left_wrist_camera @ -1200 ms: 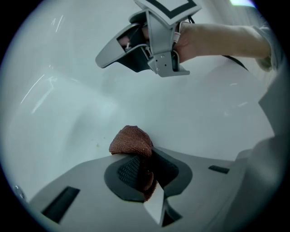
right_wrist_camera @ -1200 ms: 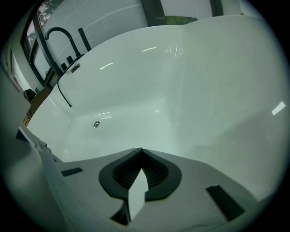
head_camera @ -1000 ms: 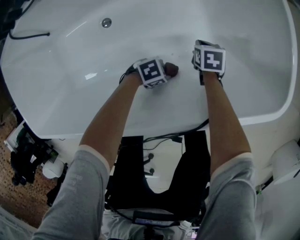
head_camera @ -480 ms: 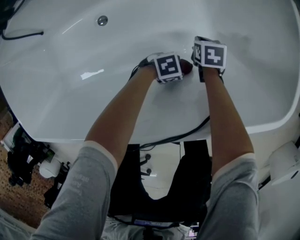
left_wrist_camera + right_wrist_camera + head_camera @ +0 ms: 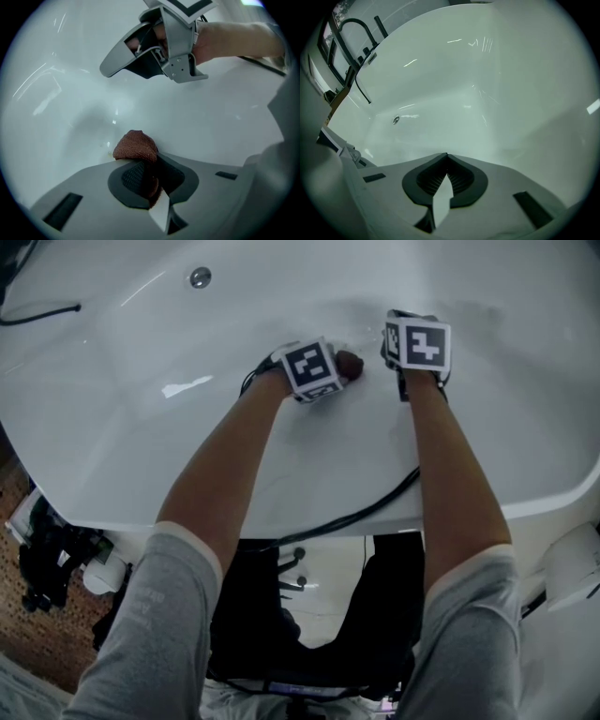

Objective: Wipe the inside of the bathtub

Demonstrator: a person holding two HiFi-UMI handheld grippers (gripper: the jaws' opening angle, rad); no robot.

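Note:
The white bathtub (image 5: 141, 437) fills the head view, its drain (image 5: 200, 277) at the far left. My left gripper (image 5: 330, 369) is shut on a small brown cloth (image 5: 349, 365) that presses against the tub's inner surface. In the left gripper view the cloth (image 5: 136, 145) bulges out of the left gripper (image 5: 140, 161), with the right gripper (image 5: 154, 47) hanging just above and beyond it. My right gripper (image 5: 414, 343) hovers beside the left one, to its right. The right gripper (image 5: 446, 157) has its jaws shut with nothing between them.
A black cable (image 5: 375, 507) trails over the tub's near rim. A black hose (image 5: 37, 310) lies at the tub's far left; a black faucet (image 5: 356, 28) stands past the drain (image 5: 395, 120). Dark equipment (image 5: 47, 559) sits on the floor at left, a white object (image 5: 572, 568) at right.
The left gripper carried the cloth to the right across the tub surface, then back to the left. The right gripper has stayed almost where it was.

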